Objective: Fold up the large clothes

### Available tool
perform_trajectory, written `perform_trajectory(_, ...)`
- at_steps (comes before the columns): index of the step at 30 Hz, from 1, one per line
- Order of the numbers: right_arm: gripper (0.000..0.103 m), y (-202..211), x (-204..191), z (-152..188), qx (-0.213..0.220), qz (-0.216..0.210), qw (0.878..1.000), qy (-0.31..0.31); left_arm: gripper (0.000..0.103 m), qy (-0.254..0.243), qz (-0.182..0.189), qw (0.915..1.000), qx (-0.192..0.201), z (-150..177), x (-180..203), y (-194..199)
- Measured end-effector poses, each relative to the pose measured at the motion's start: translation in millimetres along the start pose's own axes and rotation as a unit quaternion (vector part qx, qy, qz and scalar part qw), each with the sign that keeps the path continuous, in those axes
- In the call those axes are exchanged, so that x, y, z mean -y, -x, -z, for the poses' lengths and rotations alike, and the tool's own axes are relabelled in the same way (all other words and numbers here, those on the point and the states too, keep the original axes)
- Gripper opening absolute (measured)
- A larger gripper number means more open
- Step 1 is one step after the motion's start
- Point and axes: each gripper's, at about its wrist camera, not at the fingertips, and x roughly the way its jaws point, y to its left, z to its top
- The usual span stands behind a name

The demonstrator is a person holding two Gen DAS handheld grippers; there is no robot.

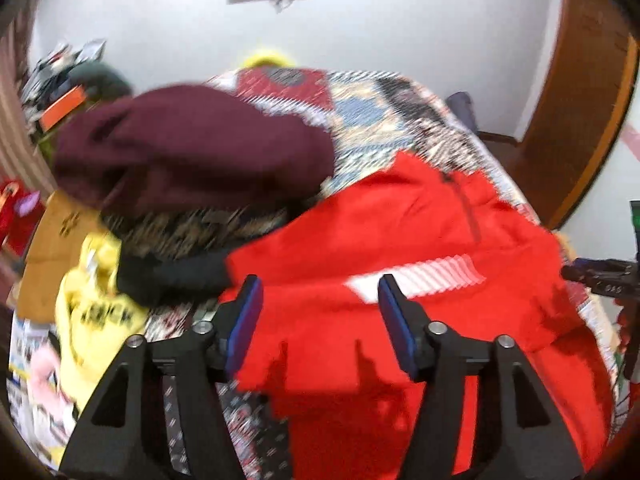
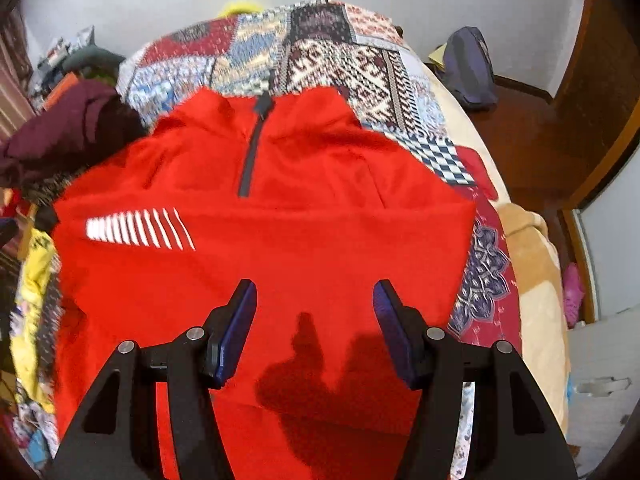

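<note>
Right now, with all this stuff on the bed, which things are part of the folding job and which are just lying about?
Part of the job:
red zip-neck top
left gripper, open
right gripper, open

Just lying about:
maroon garment
yellow printed garment
patchwork bedspread
blue-grey backpack

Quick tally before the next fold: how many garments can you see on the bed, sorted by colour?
Red: 1, the zip-neck top
Maroon: 1, the bundled garment
Yellow: 1, the printed top
Black: 1, partly buried piece
Total: 4; the pile may hide more.
</note>
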Motion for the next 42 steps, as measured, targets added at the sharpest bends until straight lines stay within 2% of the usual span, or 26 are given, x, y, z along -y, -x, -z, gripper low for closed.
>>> perform_trajectory(5,0.057,4,5,-22,0.016,-0.012,1.000,-0.017,0.064,-0.011,0.054,0.9985,-0.006,-42,38,-26)
perform_trajectory(9,0.057,5,6,-43,0.035,-0.005,0.999,-0.017,0.064,-0.036,0.078,0.9961,-0.019,-73,69,-59)
perform_trajectory(12,0.057,1,8,-61,0.045,-0.005,0.999,-0.011,0.064,-0.040,0.097,0.9938,-0.037,-92,83,-89)
perform_trajectory(15,0.057,-10,11,-78,0.046,-0.005,0.999,-0.010,0.064,-0.024,0.112,0.9916,-0.060,-106,85,-123)
perform_trajectory(20,0.057,-47,17,-109,0.046,0.003,0.999,-0.018,0.064,-0.001,0.119,0.9884,-0.094,-118,84,-176)
perform_trajectory(25,0.057,-86,20,-134,0.027,0.010,0.999,-0.019,0.064,0.021,0.123,0.9872,-0.100,-125,80,-213)
perform_trajectory(28,0.057,-107,21,-144,0.009,0.004,1.000,-0.027,0.064,0.034,0.125,0.9861,-0.104,-129,77,-231)
perform_trajectory(31,0.057,-128,17,-152,0.006,-0.031,0.999,-0.026,0.064,0.033,0.124,0.9860,-0.107,-131,75,-248)
perform_trajectory(35,0.057,-147,17,-159,-0.002,-0.035,0.998,-0.044,0.064,0.034,0.141,0.9829,-0.113,-127,73,-260)
perform_trajectory(38,0.058,-158,21,-157,-0.011,-0.047,0.997,-0.058,0.051,0.013,0.148,0.9839,-0.099,-123,78,-255)
perform_trajectory(40,0.055,-155,19,-154,-0.007,-0.050,0.997,-0.056,0.041,-0.004,0.129,0.9874,-0.092,-122,82,-253)
perform_trajectory(41,0.049,-154,17,-153,-0.007,-0.051,0.998,-0.047,0.030,-0.015,0.122,0.9883,-0.091,-121,84,-252)
perform_trajectory(42,0.039,-154,16,-153,-0.009,-0.051,0.998,-0.039,0.022,-0.029,0.107,0.9900,-0.088,-119,87,-250)
